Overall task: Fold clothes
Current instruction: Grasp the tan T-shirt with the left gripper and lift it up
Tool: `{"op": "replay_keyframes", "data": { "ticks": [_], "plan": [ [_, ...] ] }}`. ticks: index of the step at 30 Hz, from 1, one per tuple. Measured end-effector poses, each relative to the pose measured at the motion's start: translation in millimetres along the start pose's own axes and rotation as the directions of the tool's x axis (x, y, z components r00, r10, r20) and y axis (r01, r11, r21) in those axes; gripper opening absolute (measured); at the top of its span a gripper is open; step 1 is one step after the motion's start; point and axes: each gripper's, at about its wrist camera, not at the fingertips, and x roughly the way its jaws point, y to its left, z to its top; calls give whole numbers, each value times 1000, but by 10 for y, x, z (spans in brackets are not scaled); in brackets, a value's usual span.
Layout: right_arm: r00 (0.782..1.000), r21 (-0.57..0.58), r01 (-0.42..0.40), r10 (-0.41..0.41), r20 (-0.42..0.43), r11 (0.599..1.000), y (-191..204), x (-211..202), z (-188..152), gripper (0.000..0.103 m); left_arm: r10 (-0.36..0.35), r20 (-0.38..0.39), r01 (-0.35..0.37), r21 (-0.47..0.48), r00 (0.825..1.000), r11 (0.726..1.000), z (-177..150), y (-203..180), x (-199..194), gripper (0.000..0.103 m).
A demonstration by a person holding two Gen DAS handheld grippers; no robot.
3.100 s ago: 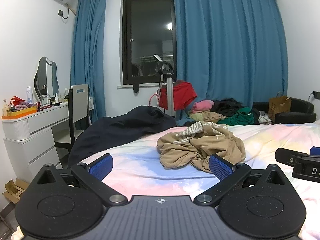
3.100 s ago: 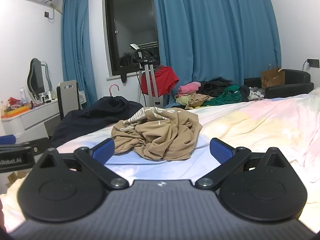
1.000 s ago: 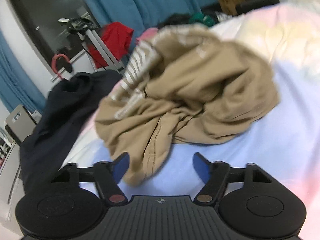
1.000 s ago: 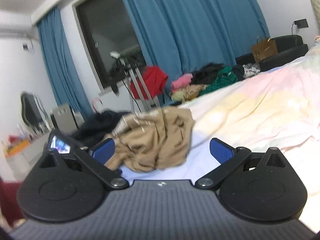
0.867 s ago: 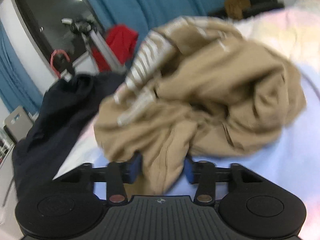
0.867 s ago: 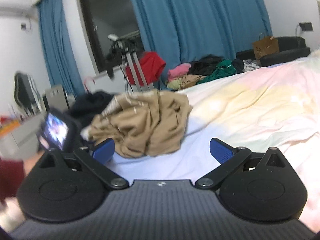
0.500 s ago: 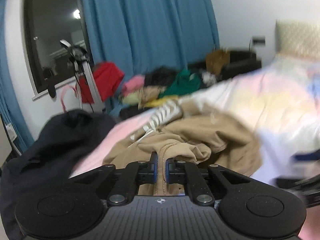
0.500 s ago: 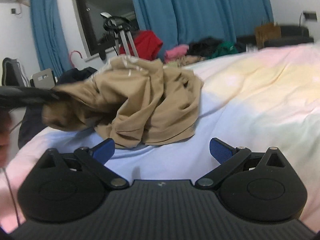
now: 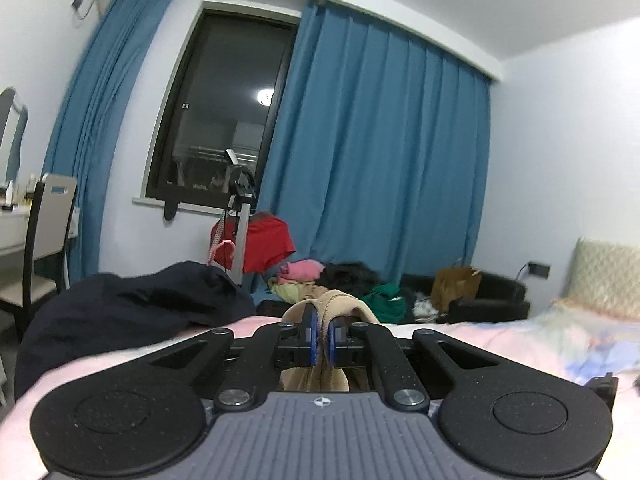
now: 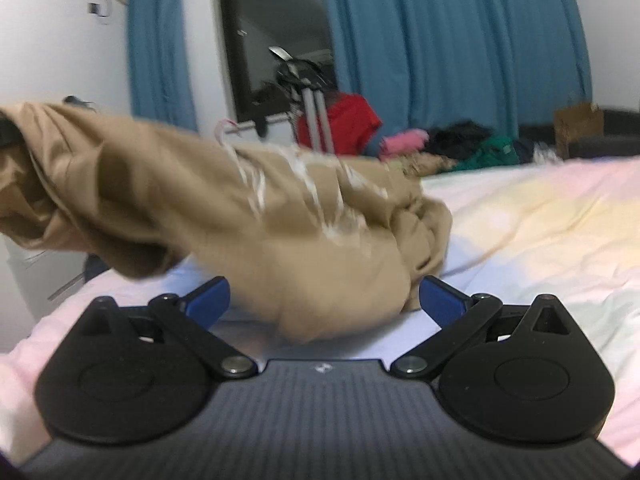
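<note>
Left wrist view shows the left gripper [image 9: 322, 340] pressed together on a fold of the tan garment [image 9: 332, 308], the cloth bunching above the blue pads and hanging down below them. Seen from the right wrist view, that same tan garment [image 10: 248, 216] stretches as a blurred band from the far left edge of the frame, where it is lifted, down to a crumpled heap on the bed [image 10: 540, 216]. The right gripper [image 10: 324, 300] is spread wide, its pads either side of the low end of the heap and not pressing it; whether they brush the cloth I cannot tell. Beyond, a dark garment [image 9: 132, 308] lies at the bed's far edge, and a pile of clothes [image 9: 344, 280] sits on the floor by the blue curtain [image 9: 380, 160]. As for progress, folding has barely started: one edge is picked up, but the piece is still bunched, with no flat panel or crease visible. It probably needs a second hold, spreading out on the bed, then the folds themselves, and other clothes appear untouched.
</note>
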Motion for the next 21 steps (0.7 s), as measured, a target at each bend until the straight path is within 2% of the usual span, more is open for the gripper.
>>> {"op": "replay_keyframes", "data": {
  "ticks": [5,8,10,13,16,21],
  "plan": [
    [1000,-62,-16,17,16,998,147,-501,60,99,-1,56,3,-41,998,999,130,-43,-502,5],
    [998,-45,-56,55,-14,997,199,-692,24,97,-20,71,27,-93,997,995,206,23,-659,5],
    [995,-54,-94,91,-49,994,287,-727,-32,91,-14,75,20,-90,997,996,216,66,-716,5],
    [983,-67,-134,124,-136,989,438,-659,-158,79,17,57,-11,-99,998,995,191,159,-688,6],
    [961,-59,-154,136,-239,986,558,-486,-319,74,59,7,-58,-134,998,989,128,282,-629,6],
    [947,-104,-120,83,-311,987,781,-55,-426,69,117,-74,-125,-116,990,985,-33,459,-591,6]
  ]
}}
